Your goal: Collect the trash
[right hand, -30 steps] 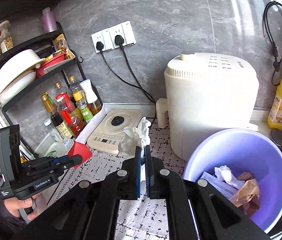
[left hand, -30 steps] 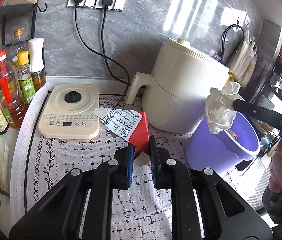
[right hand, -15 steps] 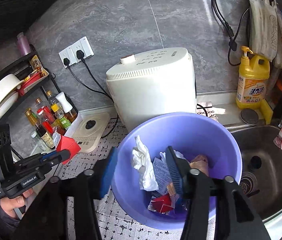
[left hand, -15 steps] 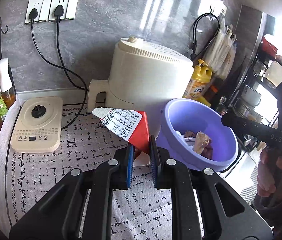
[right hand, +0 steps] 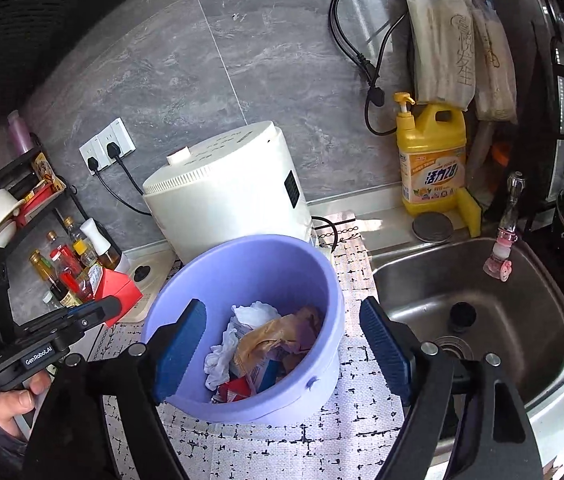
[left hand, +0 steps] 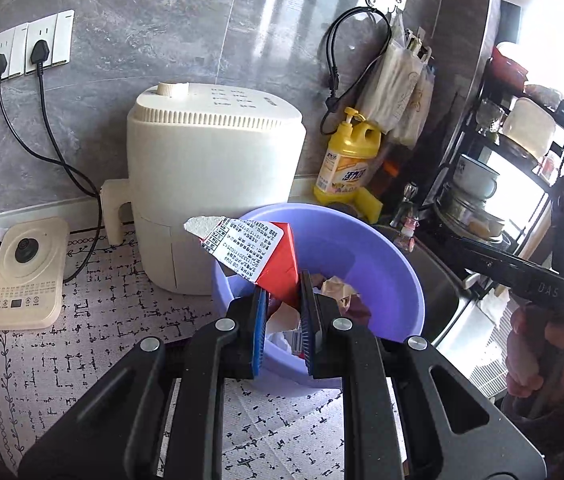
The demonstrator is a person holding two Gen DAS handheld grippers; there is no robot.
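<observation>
Left wrist view: the red carton (left hand: 277, 260), a flattened wrapper with a white printed label, is pinched at its lower corner between the blue pads of the left claw (left hand: 282, 312), whose jaws stand narrow and clamped on it. It sticks up and leftward over the near rim of the lilac bin (left hand: 398, 264), so it looks carried there to be dropped in, with the grip kept low on the carton so that most of it hangs free over the opening. The bin stands on the patterned mat (left hand: 81, 320) of the worktop, just in front of the cream air fryer (left hand: 213, 184) and beside the sink (right hand: 482, 304).

In the right wrist view the bin already holds a white tissue (right hand: 253, 314), brown paper and other wrappers. The right claw (right hand: 282, 344) hangs above it with jaws wide, having just been opening, and nothing lies between the pads; the tissue below seems to be what it let go.

Both claws tilt downward toward the bin. The left hand (right hand: 17, 400) grips its handle at the lower left, the claw reaching toward the bin from that side. The right hand (left hand: 538, 360) holds its handle at the far right edge of the left view, over the sink side, leaving the opening clear for the carton.
</observation>
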